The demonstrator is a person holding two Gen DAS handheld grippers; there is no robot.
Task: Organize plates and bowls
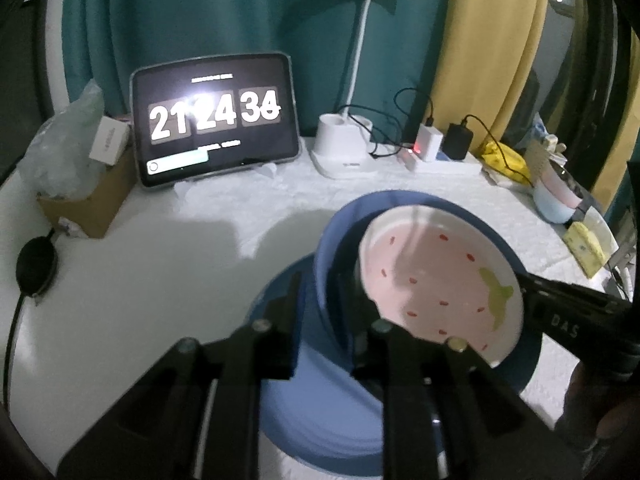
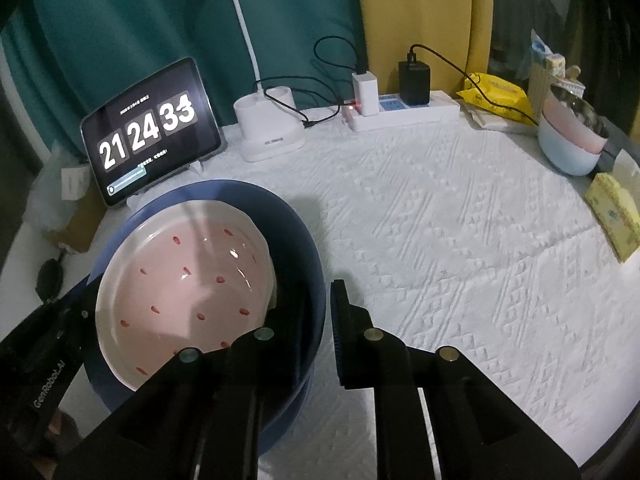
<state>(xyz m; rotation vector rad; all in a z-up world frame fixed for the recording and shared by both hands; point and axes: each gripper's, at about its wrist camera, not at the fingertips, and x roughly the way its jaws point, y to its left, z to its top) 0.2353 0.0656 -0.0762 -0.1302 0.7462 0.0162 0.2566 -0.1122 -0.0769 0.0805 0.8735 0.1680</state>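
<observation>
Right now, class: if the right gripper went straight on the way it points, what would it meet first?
The blue bowl: its rim already sits between the right gripper jaws. Beyond lies white tablecloth; depth is uncertain.

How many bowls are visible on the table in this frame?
4. The pink strawberry bowl sits tilted inside the dark blue bowl near the fingers. A pink bowl is nested in a light blue bowl at the far right edge; more may be hidden there.
</observation>
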